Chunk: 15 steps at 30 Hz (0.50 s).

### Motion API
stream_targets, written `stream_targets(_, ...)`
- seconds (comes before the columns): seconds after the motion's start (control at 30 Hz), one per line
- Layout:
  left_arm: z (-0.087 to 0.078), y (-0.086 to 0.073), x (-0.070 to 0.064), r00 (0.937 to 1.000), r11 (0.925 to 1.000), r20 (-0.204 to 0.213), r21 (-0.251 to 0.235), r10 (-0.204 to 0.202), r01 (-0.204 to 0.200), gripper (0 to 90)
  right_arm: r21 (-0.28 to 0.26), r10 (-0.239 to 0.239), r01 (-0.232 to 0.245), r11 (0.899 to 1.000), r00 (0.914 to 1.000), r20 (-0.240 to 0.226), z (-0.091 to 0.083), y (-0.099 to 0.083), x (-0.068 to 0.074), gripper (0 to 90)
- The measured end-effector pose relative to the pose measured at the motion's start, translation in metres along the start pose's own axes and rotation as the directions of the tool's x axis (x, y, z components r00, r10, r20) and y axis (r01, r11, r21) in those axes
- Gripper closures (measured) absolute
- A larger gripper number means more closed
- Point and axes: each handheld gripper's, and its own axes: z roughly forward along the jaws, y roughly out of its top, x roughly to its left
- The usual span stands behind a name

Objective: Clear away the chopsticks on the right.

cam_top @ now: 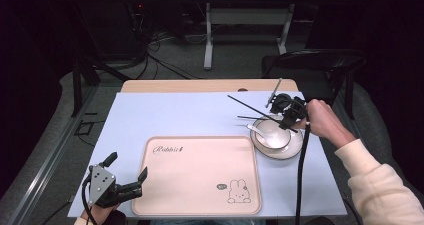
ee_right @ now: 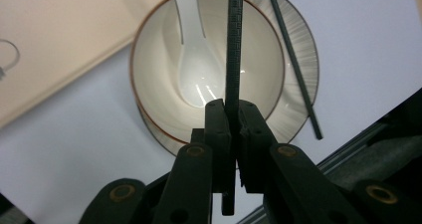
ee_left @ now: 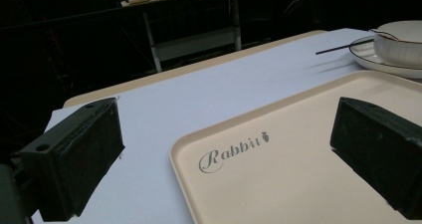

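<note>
Dark room; bench [cam_top: 165, 112] w/ pale blue cover. Beige tray [cam_top: 200, 172] at front centre, unloaded. Bowl [cam_top: 272, 135] w/ white spoon [cam_top: 257, 131] inside sits on plate [cam_top: 292, 150], just right of tray. Right tool [ee_right: 232, 115] pressed together, pinching one chopstick [ee_right: 233, 45] above bowl. Second chopstick [ee_right: 291, 59] rests across plate rim. Left tool [cam_top: 126, 172] spread, holding nothing, at tray's near-left corner. Step judged: chopstick lifted off the setting, mid-carry. Next move calls for steady level travel, clear of bowl rim, then release.
</note>
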Motion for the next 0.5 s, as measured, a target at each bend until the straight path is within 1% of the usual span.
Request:
stream_targets(0.03, 0.0, 0.0, 0.0, 1.0, 1.0, -0.001, 0.0, 0.001, -0.001, 0.0, 0.012, 0.015, -0.015, 1.0, 0.9999, 0.004, -0.001, 0.001, 0.004, 84.7)
stream_targets(0.07, 0.0, 0.0, 0.0, 1.0, 1.0, -0.001, -0.001, 0.001, -0.001, 0.0, 0.016, 0.03, -0.03, 0.999, 0.9995, -0.003, -0.001, 0.002, 0.007, 84.7)
stream_targets(0.13, 0.0, 0.0, 0.0, 1.0, 1.0, 0.0, -0.001, 0.001, -0.001, 0.0, 0.006, 0.073, -0.072, 0.997, 0.9973, -0.012, -0.001, 0.003, 0.014, 84.6)
stream_targets(0.2, 0.0, 0.0, 0.0, 1.0, 1.0, -0.001, -0.001, 0.003, -0.003, 0.0, 0.015, 0.11, -0.11, 0.994, 0.9934, -0.033, -0.001, 0.003, 0.02, 84.7)
stream_targets(0.23, 0.0, 0.0, 0.0, 1.0, 1.0, 0.0, -0.001, 0.003, -0.003, 0.0, 0.027, 0.121, -0.12, 0.992, 0.9916, -0.047, 0.001, 0.002, 0.028, 84.7)
stream_targets(0.27, 0.0, 0.0, 0.0, 1.0, 1.0, -0.001, -0.001, 0.002, -0.002, 0.0, 0.027, 0.121, -0.12, 0.992, 0.9916, -0.047, 0.001, 0.002, 0.028, 84.7)
stream_targets(0.33, 0.0, 0.0, 0.0, 1.0, 1.0, 0.001, 0.001, 0.004, -0.004, 0.0, 0.029, 0.136, -0.135, 0.99, 0.9883, -0.068, 0.003, 0.003, 0.036, 84.7)
stream_targets(0.37, 0.0, 0.0, 0.0, 1.0, 1.0, 0.001, 0.0, 0.006, -0.006, 0.0, 0.027, 0.134, -0.132, 0.991, 0.9889, -0.065, 0.005, 0.003, 0.04, 84.7)
stream_targets(0.4, 0.0, 0.0, 0.0, 1.0, 1.0, 0.0, -0.001, 0.004, -0.004, 0.0, 0.023, 0.136, -0.135, 0.991, 0.9875, -0.08, 0.005, 0.003, 0.044, 84.7)
stream_targets(0.43, 0.0, 0.0, 0.0, 1.0, 1.0, -0.001, -0.001, 0.004, -0.004, 0.0, 0.023, 0.139, -0.138, 0.99, 0.9867, -0.083, 0.005, 0.003, 0.05, 84.7)
stream_targets(0.47, 0.0, 0.0, 0.0, 1.0, 1.0, 0.0, -0.002, 0.004, -0.004, 0.0, 0.018, 0.148, -0.147, 0.989, 0.9838, -0.101, 0.005, 0.003, 0.054, 84.7)
stream_targets(0.5, 0.0, 0.0, 0.0, 1.0, 1.0, -0.002, -0.002, 0.003, -0.003, 0.0, 0.018, 0.148, -0.147, 0.989, 0.9838, -0.101, 0.005, 0.003, 0.054, 84.7)
